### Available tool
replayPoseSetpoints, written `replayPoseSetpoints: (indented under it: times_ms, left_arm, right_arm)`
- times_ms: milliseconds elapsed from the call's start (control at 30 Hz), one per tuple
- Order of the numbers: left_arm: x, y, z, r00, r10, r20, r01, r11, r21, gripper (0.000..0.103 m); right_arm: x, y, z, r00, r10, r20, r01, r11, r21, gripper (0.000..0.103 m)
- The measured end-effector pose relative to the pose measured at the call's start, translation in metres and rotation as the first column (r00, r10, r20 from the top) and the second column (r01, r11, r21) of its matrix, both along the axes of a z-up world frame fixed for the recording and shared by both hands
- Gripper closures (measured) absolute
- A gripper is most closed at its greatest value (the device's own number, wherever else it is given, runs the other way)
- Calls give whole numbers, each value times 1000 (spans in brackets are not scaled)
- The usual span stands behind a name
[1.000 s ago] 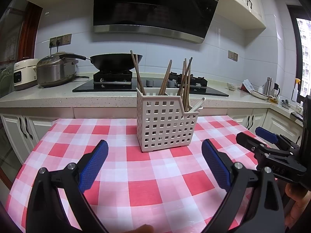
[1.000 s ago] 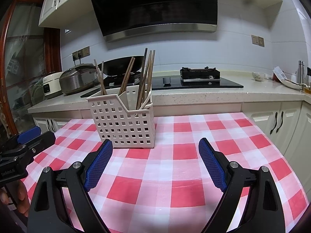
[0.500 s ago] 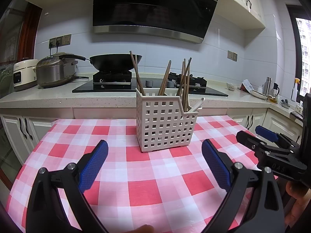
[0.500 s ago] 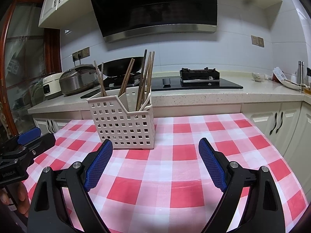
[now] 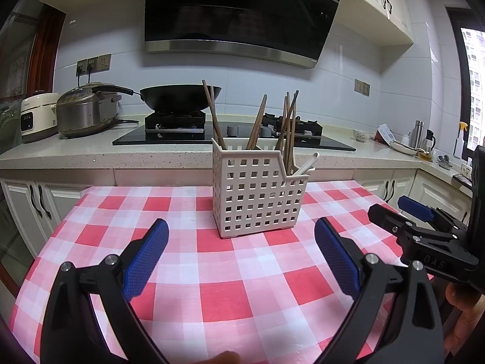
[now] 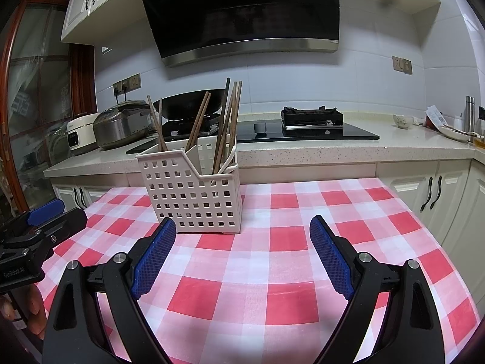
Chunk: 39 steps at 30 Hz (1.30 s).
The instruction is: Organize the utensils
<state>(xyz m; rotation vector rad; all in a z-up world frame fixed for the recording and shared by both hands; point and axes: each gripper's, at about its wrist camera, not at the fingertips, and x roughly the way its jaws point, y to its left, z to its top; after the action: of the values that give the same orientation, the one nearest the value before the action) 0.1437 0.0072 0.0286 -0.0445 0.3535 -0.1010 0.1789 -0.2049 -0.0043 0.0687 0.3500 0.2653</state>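
A white perforated utensil basket (image 5: 257, 194) (image 6: 194, 194) stands on the red-and-white checked tablecloth (image 5: 230, 273) (image 6: 272, 273). Several brown chopsticks (image 5: 260, 118) (image 6: 225, 121) lean upright in it, and a white spoon (image 5: 306, 163) (image 6: 230, 157) rests in its lower compartment. My left gripper (image 5: 241, 257) hangs open in front of the basket with nothing between its blue pads. My right gripper (image 6: 242, 254) is open too, empty, just right of the basket's front. Each gripper shows at the edge of the other's view: the right one (image 5: 424, 227), the left one (image 6: 33, 230).
Behind the table runs a stone counter (image 5: 91, 151) with a black hob, a wok (image 5: 178, 97), a steel pressure cooker (image 5: 88, 109) and a white rice cooker (image 5: 36, 115). Bottles and dishes (image 5: 406, 142) sit at the far right. A hand (image 6: 30, 306) holds the left gripper.
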Motion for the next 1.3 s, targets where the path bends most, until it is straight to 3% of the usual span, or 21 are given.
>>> replayPoseSetpoints:
  times_ms: [1300]
  left_arm:
    - [-2,-1,4,1000,-14,4,14,1000,8,8]
  right_arm:
    - [-1,0,2,1000,5,0,-5,1000,-3,19]
